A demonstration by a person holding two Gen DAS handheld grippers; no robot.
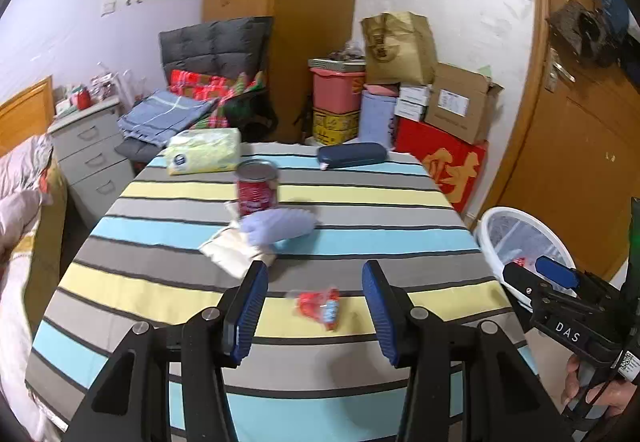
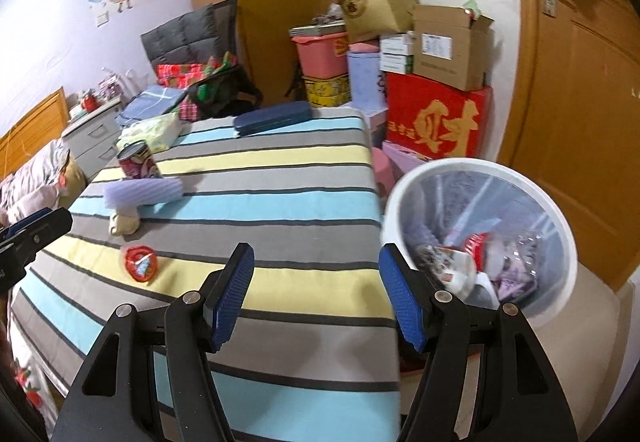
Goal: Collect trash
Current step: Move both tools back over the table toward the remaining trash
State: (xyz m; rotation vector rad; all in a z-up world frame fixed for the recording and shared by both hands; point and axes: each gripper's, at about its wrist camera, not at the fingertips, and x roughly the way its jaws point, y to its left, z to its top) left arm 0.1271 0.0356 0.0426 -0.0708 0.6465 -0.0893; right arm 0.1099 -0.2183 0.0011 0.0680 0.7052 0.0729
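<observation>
Left wrist view
- Left tongs (image 1: 316,306): sitting in the lower middle of the frame, blue pads spread apart and released, nothing pressing between them.
- Red wrapper (image 1: 319,306): lying on a yellow stripe of the table (image 1: 400,238), showing between the two pads but touching neither; it is looking crumpled and glossy, red with a small pale blue patch, slightly blurred.
- Lilac ribbed piece (image 1: 276,226): lying at the centre of the frame, partly over a cream paper bag (image 1: 232,252) that is looking creased and flat.
- Red can (image 1: 257,187): standing upright just above the lilac piece, its top looking open.
- Tissue pack (image 1: 204,151) and dark blue case (image 1: 352,155): resting along the far edge of the table, upper middle.
- White bin (image 1: 490,238): standing at the right edge beside the table, lined with a clear bag.
- Right tongs (image 1: 536,274): reaching in from the lower right, over the bin's rim; from this side I cannot tell how its jaws are standing.

Right wrist view
- Right tongs (image 2: 318,292): filling the lower middle, pads standing wide and released, holding nothing, hanging over the table's right edge.
- White bin (image 2: 568,238): sitting right of centre, just beside the right pad; crumpled wrappers, red and clear, are lying inside.
- Red wrapper (image 2: 140,262): lying at lower left on the yellow stripe, well apart from these pads, looking like a scrunched red round with a pale centre.
- Lilac ribbed piece (image 2: 144,191), cream paper bag (image 2: 124,222), red can (image 2: 136,159): clustering at the left.
- Left tongs (image 2: 36,230): poking in at the left edge.
</observation>
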